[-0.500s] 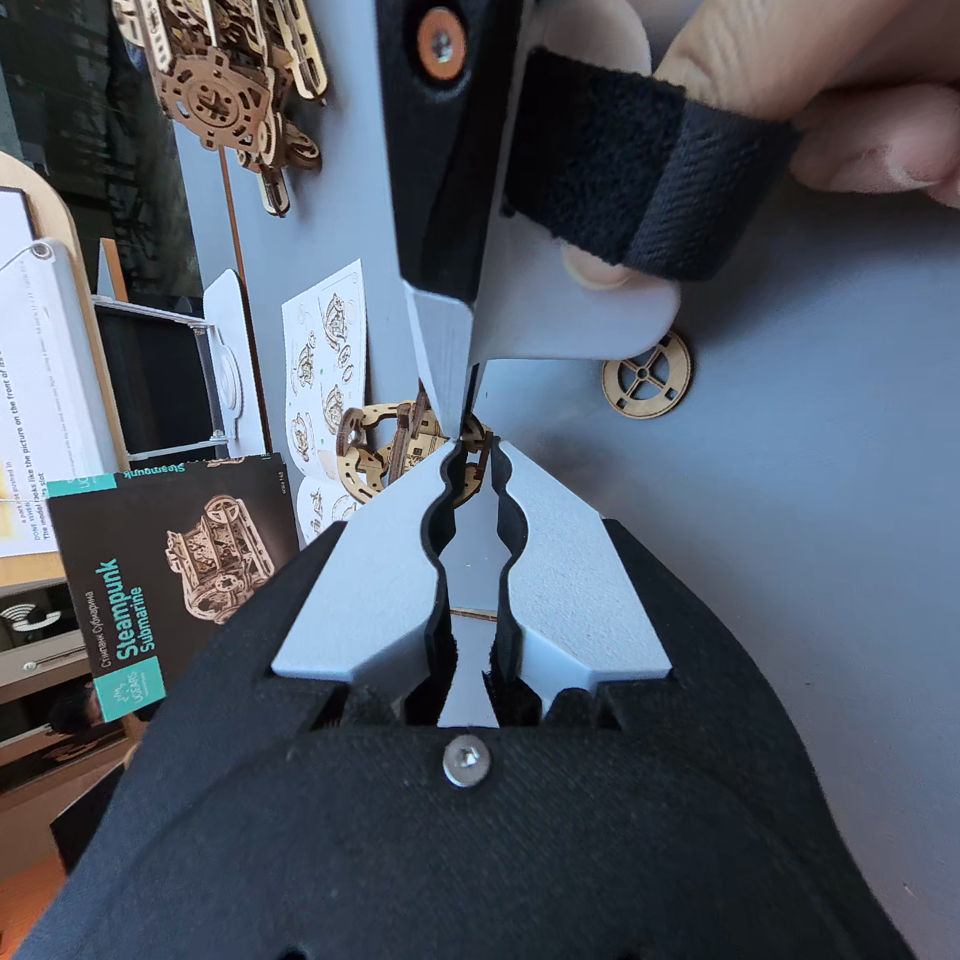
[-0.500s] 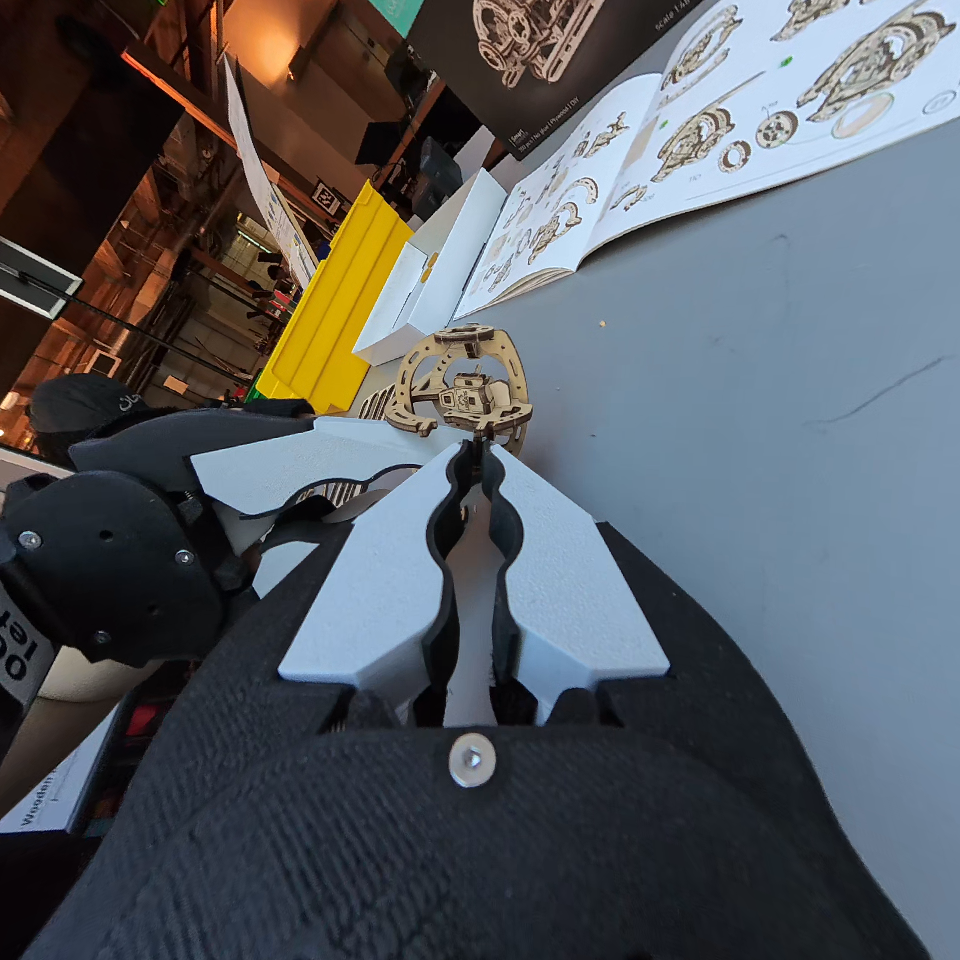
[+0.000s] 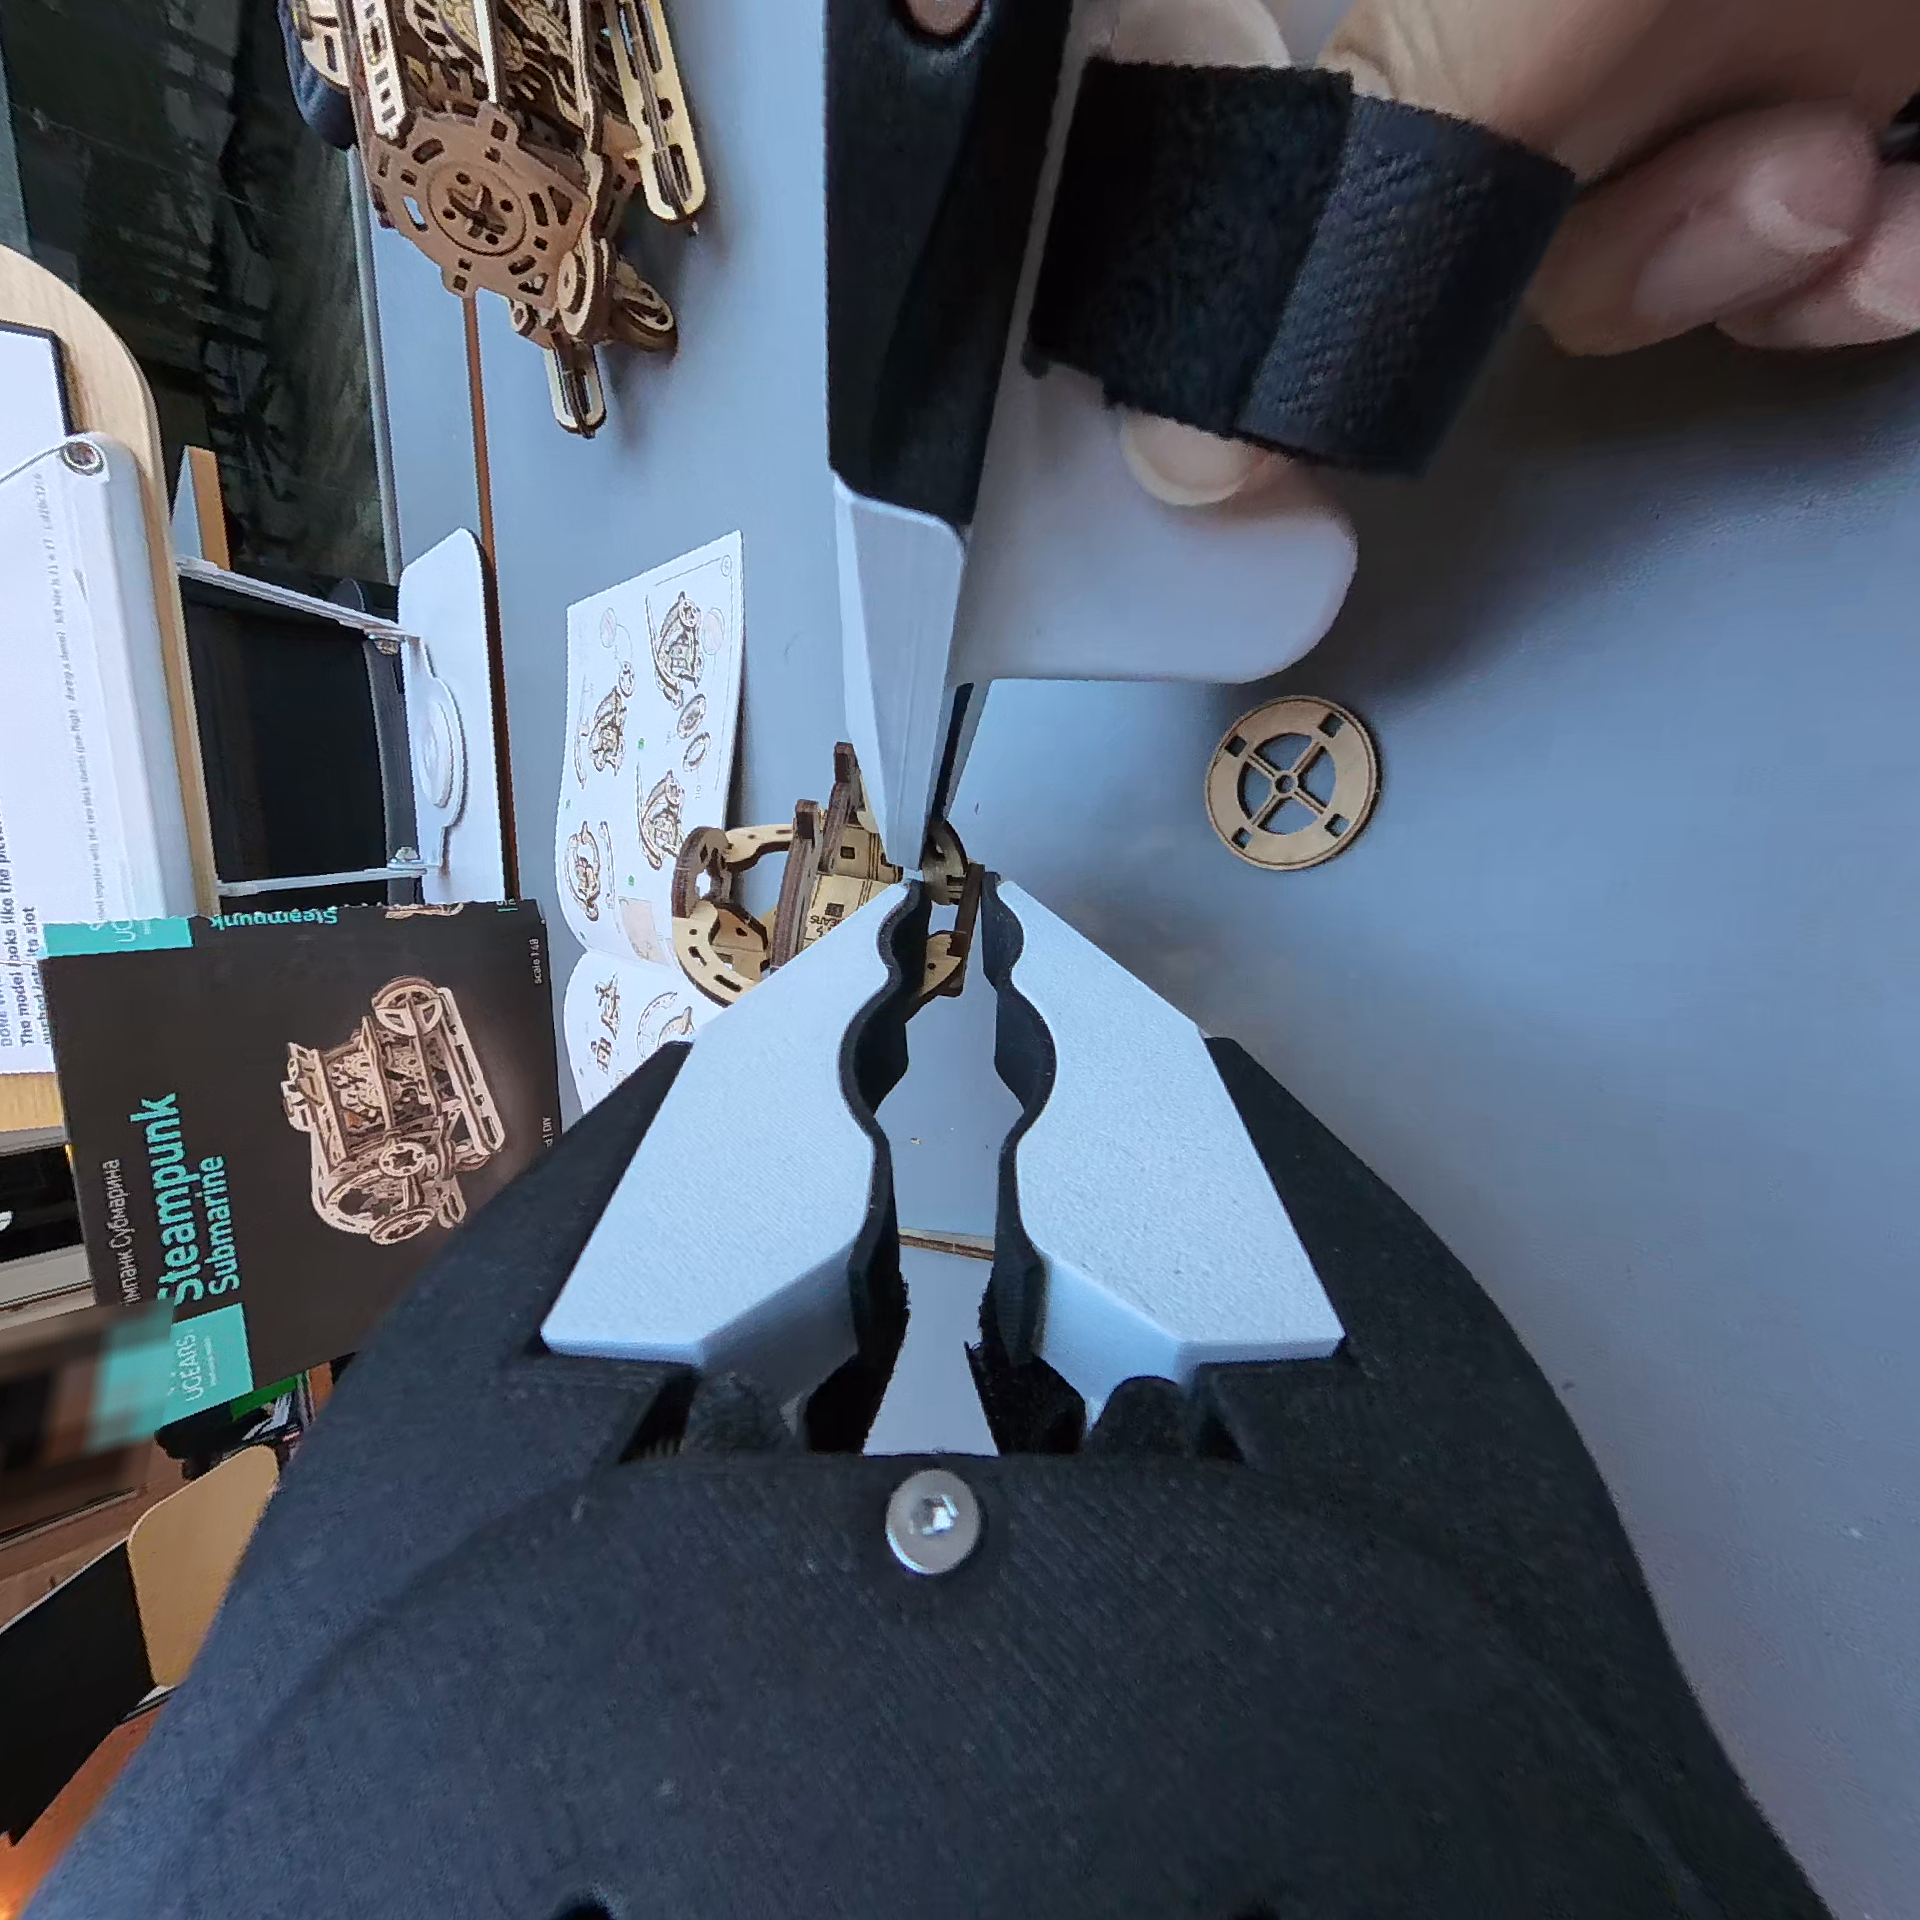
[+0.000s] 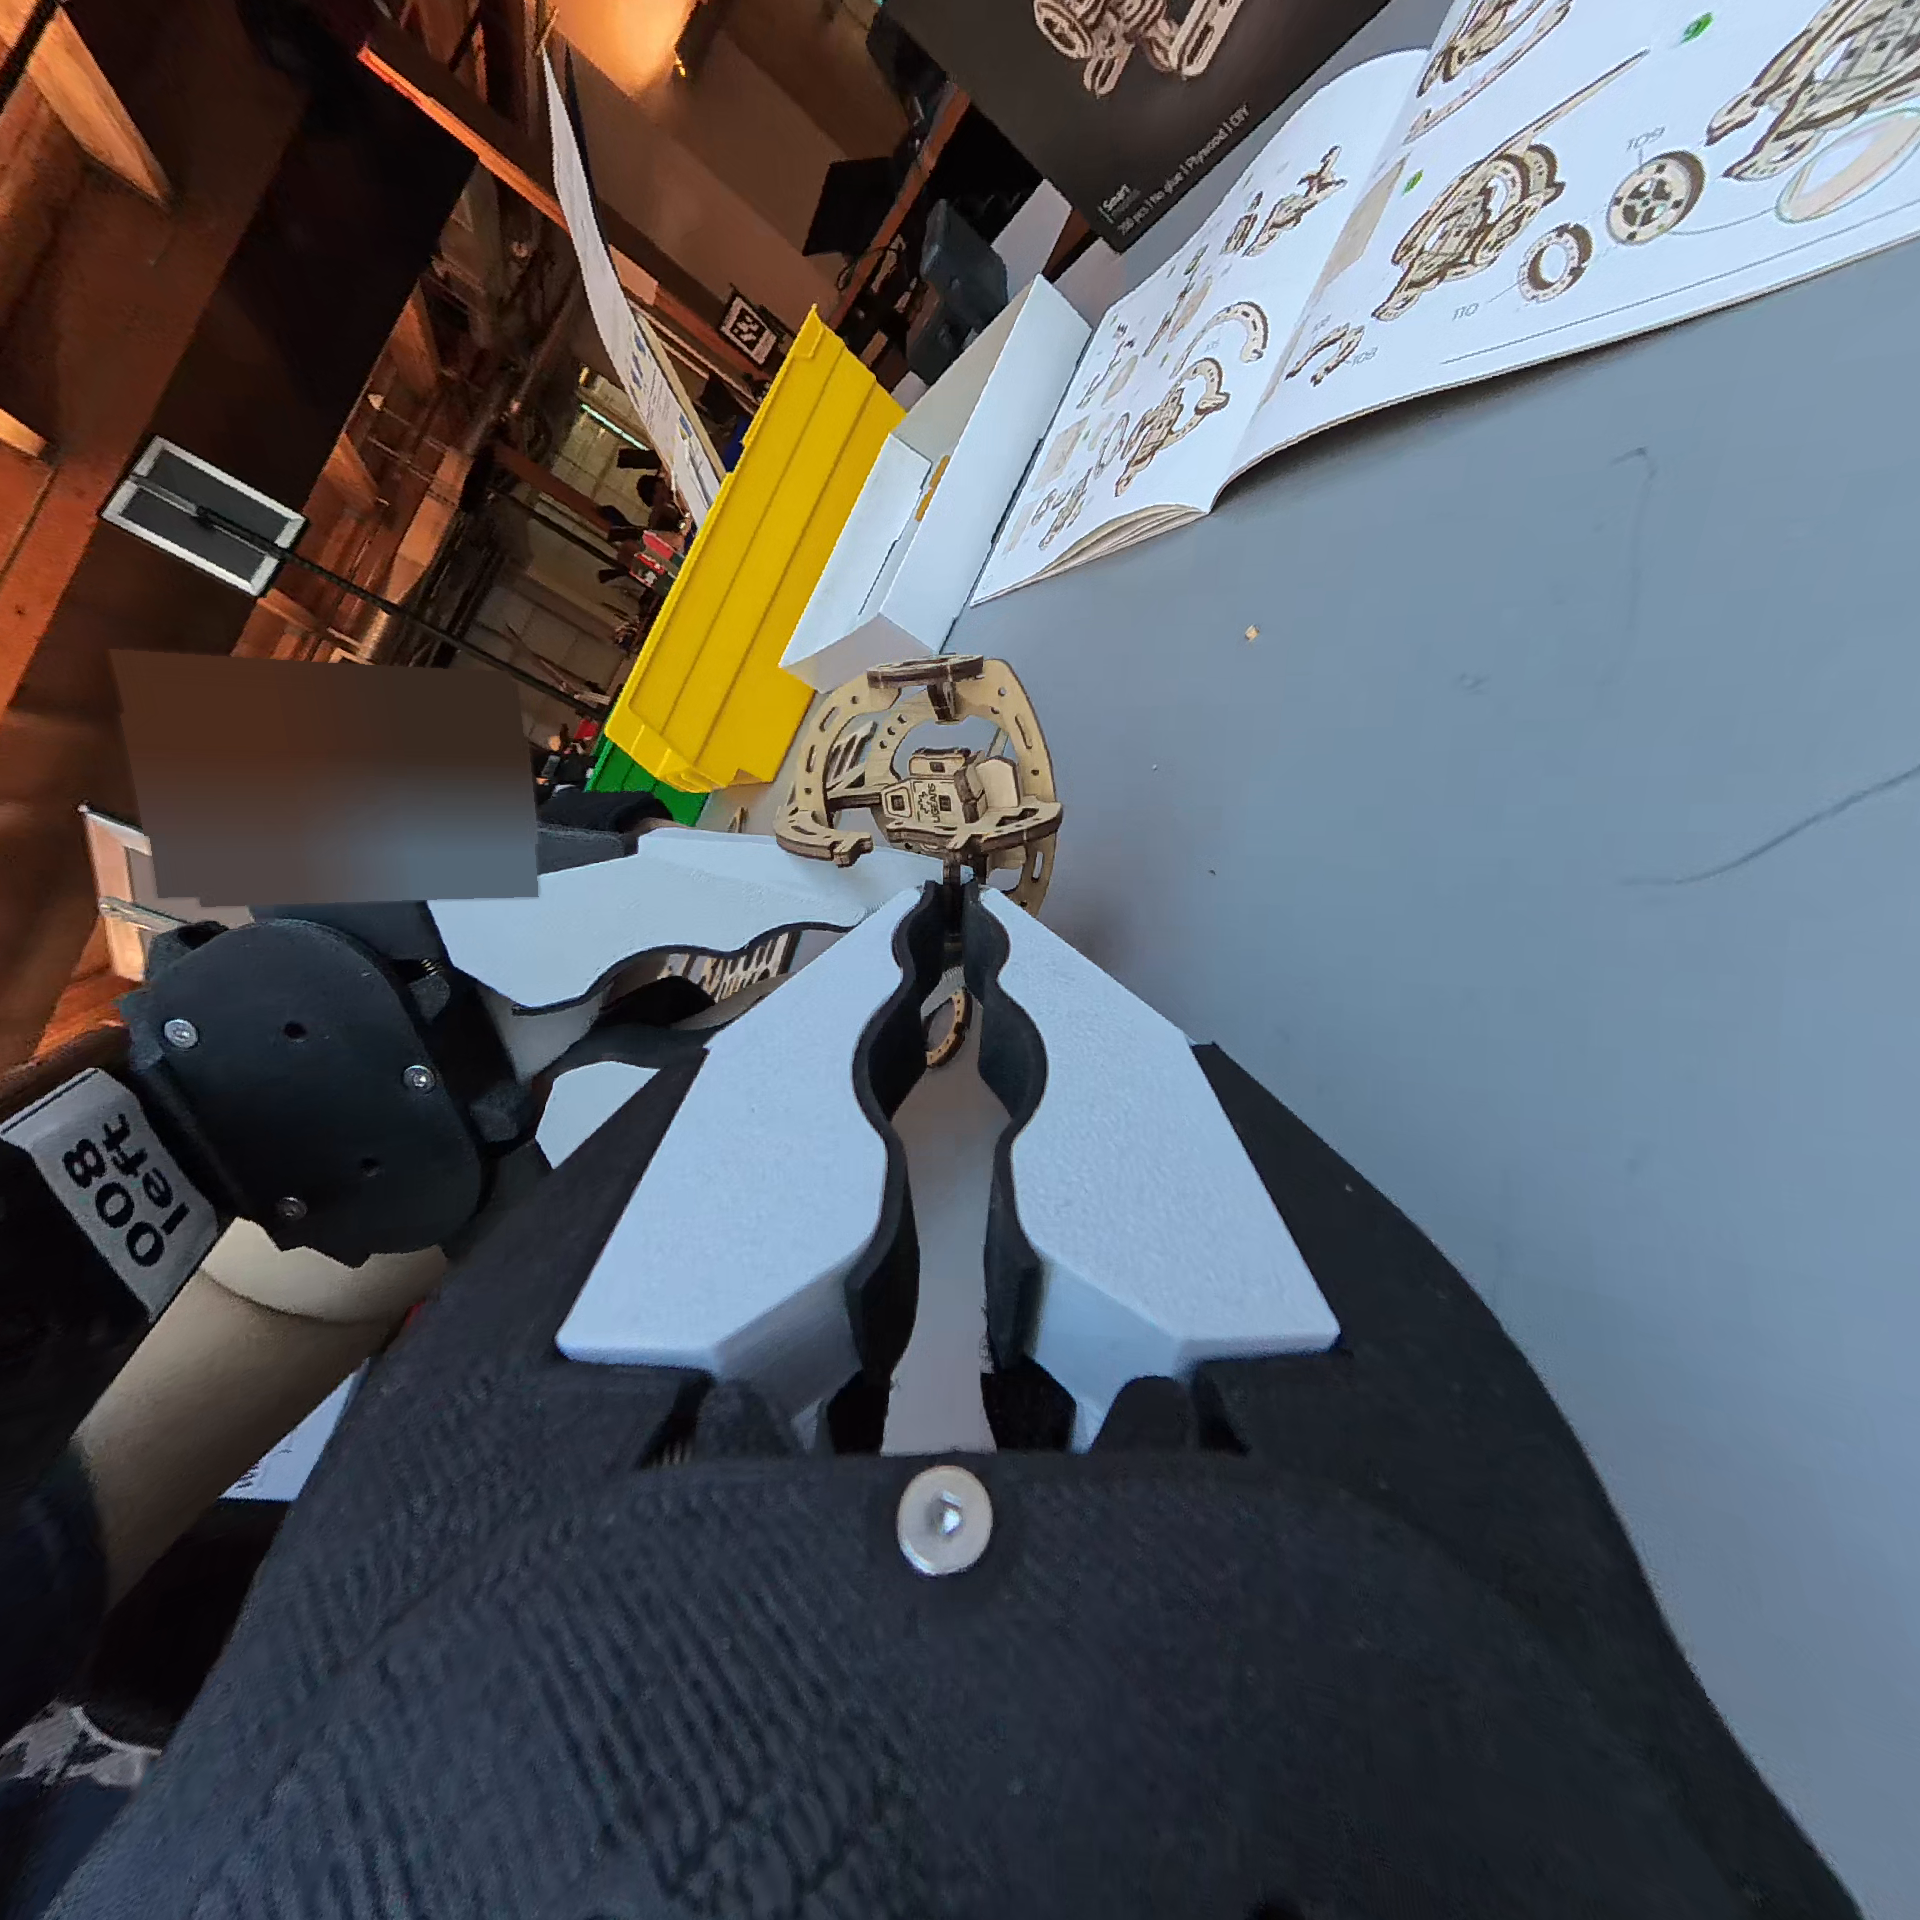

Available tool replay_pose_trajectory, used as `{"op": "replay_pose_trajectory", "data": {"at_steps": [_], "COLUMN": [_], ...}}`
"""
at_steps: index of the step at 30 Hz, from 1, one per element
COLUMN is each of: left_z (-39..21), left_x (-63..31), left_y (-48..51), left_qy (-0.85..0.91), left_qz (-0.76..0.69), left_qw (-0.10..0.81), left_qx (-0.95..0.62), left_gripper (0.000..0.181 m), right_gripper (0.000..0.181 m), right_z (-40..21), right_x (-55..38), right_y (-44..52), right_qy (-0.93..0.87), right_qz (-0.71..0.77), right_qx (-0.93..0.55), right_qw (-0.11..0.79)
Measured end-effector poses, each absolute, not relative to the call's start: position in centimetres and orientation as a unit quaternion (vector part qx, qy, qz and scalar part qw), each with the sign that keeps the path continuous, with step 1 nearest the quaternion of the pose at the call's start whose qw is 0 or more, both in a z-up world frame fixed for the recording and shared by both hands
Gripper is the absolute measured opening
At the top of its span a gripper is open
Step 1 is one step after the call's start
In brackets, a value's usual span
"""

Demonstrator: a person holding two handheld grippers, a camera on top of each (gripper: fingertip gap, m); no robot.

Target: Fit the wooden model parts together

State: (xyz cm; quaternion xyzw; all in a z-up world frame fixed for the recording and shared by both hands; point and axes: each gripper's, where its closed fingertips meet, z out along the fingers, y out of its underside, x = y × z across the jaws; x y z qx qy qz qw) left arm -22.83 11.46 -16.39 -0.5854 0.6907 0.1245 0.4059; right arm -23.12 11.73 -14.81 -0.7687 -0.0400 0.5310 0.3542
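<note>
Two grippers are both working one small wooden piece right now, so this looks like the actual fitting step, not picking up. The left gripper (image 3: 943, 894) has its jaws clenched on the edge of the small subassembly (image 3: 764, 914), that horseshoe-shaped frame with a little box-like block in the middle, held just above the grey table (image 3: 1558, 1143). The right gripper (image 4: 951, 899) comes in from the other side with its jaws pinched almost together on a thin dark peg or tab sticking out of the frame's underside; a small ring-like bit shows between the jaws lower down, but I can't tell if it's attached to anything. My guess is the peg is being pressed or lined up into its slot, so the next move calls for a careful straight push with the left side holding steady, because thin plywood like this probably snaps if twisted. Counting stuff: one subassembly in hand, one loose spoked wooden wheel (image 3: 1291, 781) lying flat on the table well apart from the action, one bigger built-up model chunk (image 3: 520, 177) at the far end, one open instruction booklet (image 4: 1455, 260), one dark kit box (image 3: 301, 1143), one yellow bin (image 4: 758, 561) and one white box (image 4: 935, 540) beside it.
</note>
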Motion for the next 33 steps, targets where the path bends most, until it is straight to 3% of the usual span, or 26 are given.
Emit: {"op": "replay_pose_trajectory", "data": {"at_steps": [1, 19, 33], "left_z": [-16.4, -11.6, -11.8], "left_x": [-22.8, -21.9, -21.9], "left_y": [11.5, 10.9, 11.5], "left_qy": [0.690, 0.658, 0.660], "left_qz": [0.125, 0.223, 0.239], "left_qw": [0.408, 0.516, 0.501], "left_qx": [-0.584, -0.501, -0.506], "left_gripper": [0.008, 0.008, 0.008], "right_gripper": [0.001, 0.001, 0.001], "right_z": [-14.8, -10.0, -10.1], "right_x": [-23.1, -22.2, -22.2], "right_y": [11.7, 10.7, 11.2], "right_qy": [-0.039, -0.086, -0.091], "right_qz": [0.537, 0.561, 0.506], "right_qx": [-0.767, -0.685, -0.705], "right_qw": [0.350, 0.458, 0.488]}}
